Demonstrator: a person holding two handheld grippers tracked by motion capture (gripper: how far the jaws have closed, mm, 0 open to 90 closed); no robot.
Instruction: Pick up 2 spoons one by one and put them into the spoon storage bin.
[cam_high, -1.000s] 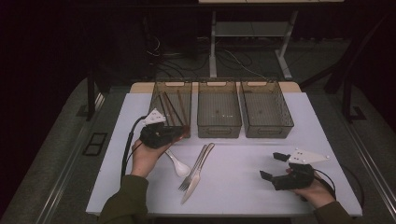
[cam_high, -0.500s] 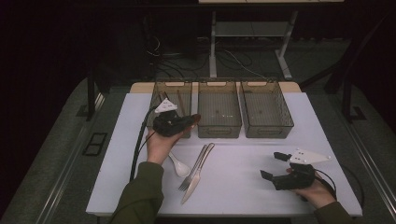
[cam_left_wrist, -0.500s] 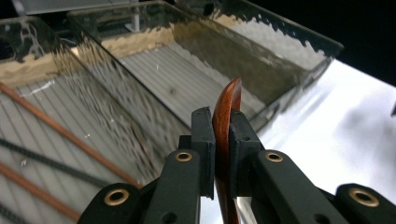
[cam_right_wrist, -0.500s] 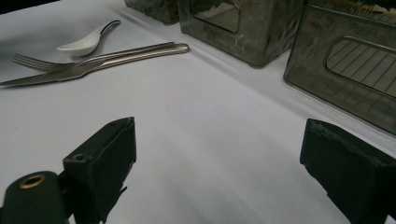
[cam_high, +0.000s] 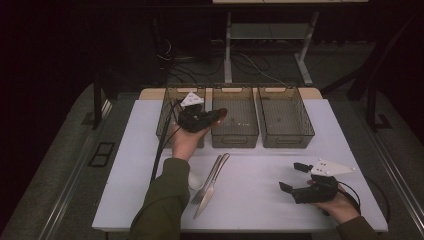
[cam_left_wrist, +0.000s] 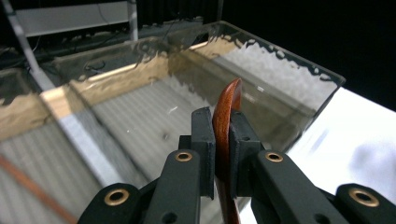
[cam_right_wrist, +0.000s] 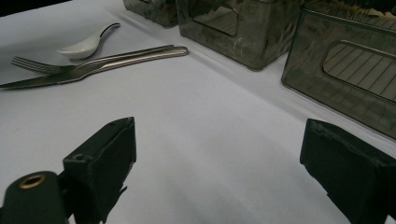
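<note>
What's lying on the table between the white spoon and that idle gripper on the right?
A fork and a knife side by side, then bare table; the right gripper view shows it.

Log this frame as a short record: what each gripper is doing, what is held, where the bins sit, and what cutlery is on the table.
left gripper: shut on a brown wooden spoon, held over the middle bin
right gripper: open, nothing between the jaws, low over the white table at the near right
bins: three clear bins in a row at the far side; left bin, middle bin, right bin
left bin contents: thin brown sticks, kind unclear
loose cutlery: fork, knife, white spoon lying together on the table
</note>
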